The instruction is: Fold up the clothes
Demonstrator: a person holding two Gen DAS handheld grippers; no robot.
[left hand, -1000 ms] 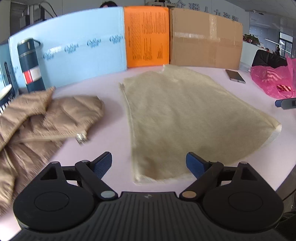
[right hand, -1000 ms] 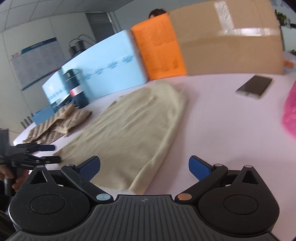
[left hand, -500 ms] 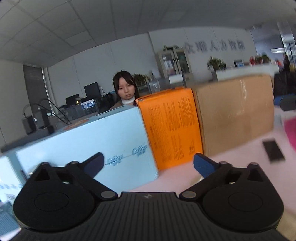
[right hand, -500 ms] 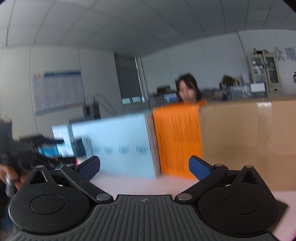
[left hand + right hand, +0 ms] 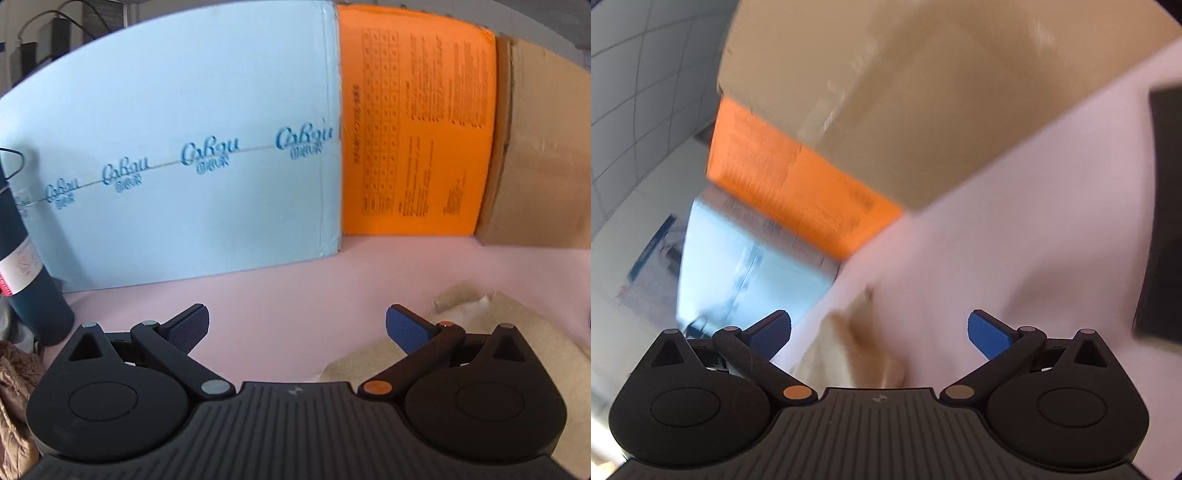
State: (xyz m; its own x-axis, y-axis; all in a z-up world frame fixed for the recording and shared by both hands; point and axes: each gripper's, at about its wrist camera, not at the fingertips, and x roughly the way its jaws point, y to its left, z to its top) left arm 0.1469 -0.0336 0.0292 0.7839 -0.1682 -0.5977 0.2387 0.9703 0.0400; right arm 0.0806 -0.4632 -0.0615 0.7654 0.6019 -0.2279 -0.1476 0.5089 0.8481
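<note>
We hold the left gripper (image 5: 297, 326) wide apart over the pale pink tabletop (image 5: 295, 288), with the cream knitted garment (image 5: 517, 332) at lower right, under its right finger. Our right gripper (image 5: 879, 330), tilted and blurred, also gapes wide, the garment's tip (image 5: 853, 343) low between its fingers.

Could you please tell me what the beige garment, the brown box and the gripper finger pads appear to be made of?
The beige garment looks like soft knit or fleece: a matte, fuzzy surface that slumps in folds. The brown box looks like plain cardboard, dull tan with a raw edge. The finger pads of the left gripper look like blue rubber or plastic with a fine grid texture; which one is unclear.
</note>
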